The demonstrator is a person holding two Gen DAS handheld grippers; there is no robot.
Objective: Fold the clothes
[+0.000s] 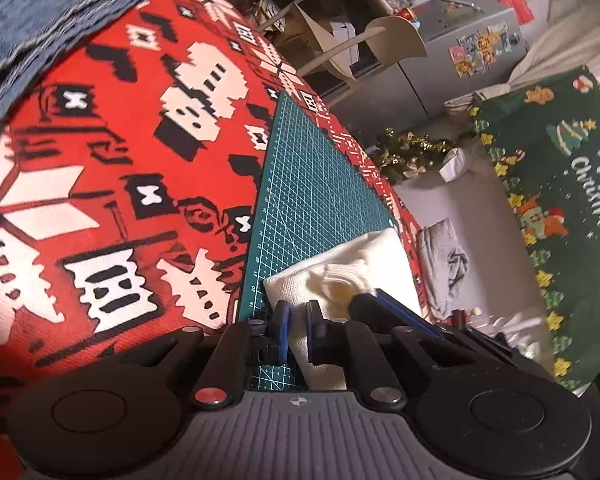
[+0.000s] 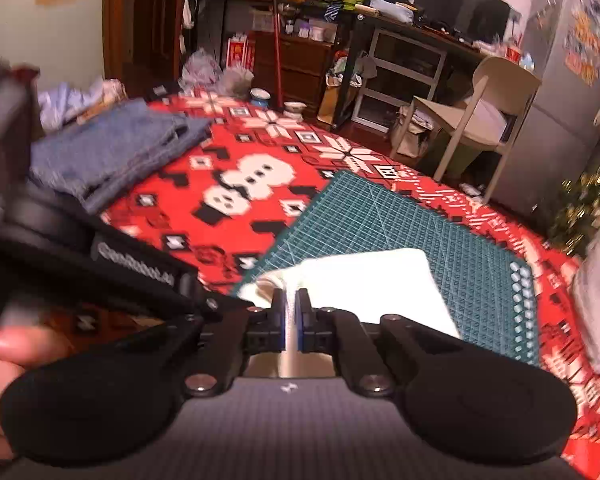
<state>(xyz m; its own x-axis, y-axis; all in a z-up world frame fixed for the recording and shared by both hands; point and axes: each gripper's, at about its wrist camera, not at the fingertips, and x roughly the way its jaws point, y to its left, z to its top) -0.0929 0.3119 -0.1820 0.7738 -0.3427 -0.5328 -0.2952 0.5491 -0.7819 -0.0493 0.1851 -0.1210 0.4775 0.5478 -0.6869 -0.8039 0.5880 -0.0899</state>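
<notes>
White cloth (image 1: 340, 276) lies folded on the green cutting mat (image 1: 312, 184), over the red patterned tablecloth (image 1: 100, 184). Left gripper (image 1: 298, 332) is pinching its near edge, and the right gripper (image 2: 290, 316) is clamped on that cloth too. Folded jeans (image 2: 112, 152) sit well apart, far left.

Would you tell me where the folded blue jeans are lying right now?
The folded blue jeans lie on the red patterned tablecloth, at the left in the right wrist view, well apart from the green cutting mat; the left wrist view shows them at top left.
</notes>
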